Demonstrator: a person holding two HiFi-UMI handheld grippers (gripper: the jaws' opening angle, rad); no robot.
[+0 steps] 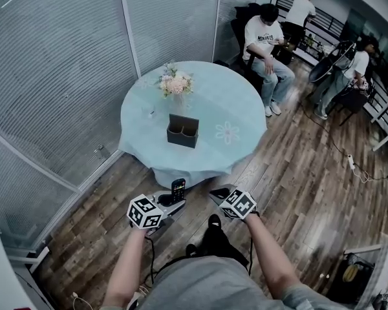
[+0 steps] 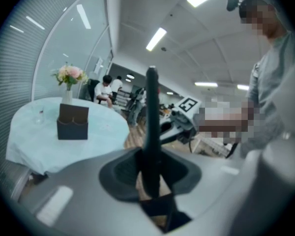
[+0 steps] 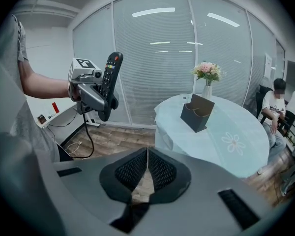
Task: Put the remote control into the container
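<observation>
Head view, vase (image 1: 175,86) beyond container (image 1: 183,132), person (image 1: 266,45) seated

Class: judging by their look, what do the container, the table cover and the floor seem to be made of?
Container: dark, matte, no shine, thin stiff walls; probably plastic or board, can't tell which. Table cover: pale blue cloth or soft sheet; it drapes in folds over the edge. Floor: wood planks or wood-look laminate; grain streaks and plank seams show.

Black remote (image 1: 178,187) held upright, container (image 1: 183,132) on table (image 1: 236,99)
</observation>
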